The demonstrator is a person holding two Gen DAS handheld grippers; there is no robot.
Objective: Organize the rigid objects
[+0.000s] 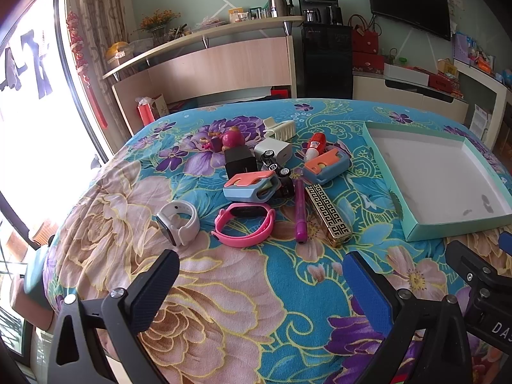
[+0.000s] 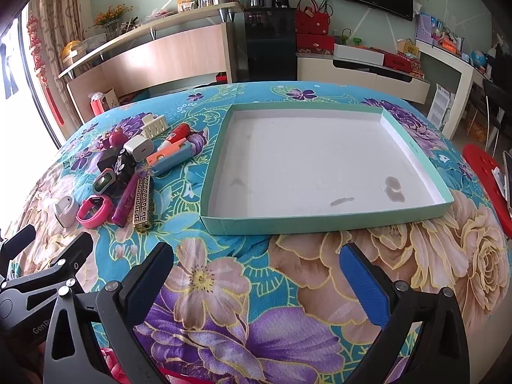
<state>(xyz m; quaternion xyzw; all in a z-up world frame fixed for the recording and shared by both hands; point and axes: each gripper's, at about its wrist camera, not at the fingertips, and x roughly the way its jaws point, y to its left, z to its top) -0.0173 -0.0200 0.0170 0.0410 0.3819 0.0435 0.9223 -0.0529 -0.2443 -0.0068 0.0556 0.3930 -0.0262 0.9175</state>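
Pink watch band (image 1: 244, 224) and its cluttered neighbours lie ahead of our left gripper (image 1: 260, 283), whose jaws gape wide, holding nothing. Just right, the teal tray (image 2: 220, 172) sits ahead of our equally wide right gripper (image 2: 256, 272) on the floral cloth (image 2: 288, 288).

right hand-held gripper (image 2: 256, 275) agape | tray (image 2: 320, 222) bare | clutter (image 2: 134, 172) left

Bare floral cloth (image 2: 256, 275) lying open ahead of both grippers, cluttered pile (image 1: 265, 172) crowding the left, tray (image 2: 320, 220) wall blocking the right
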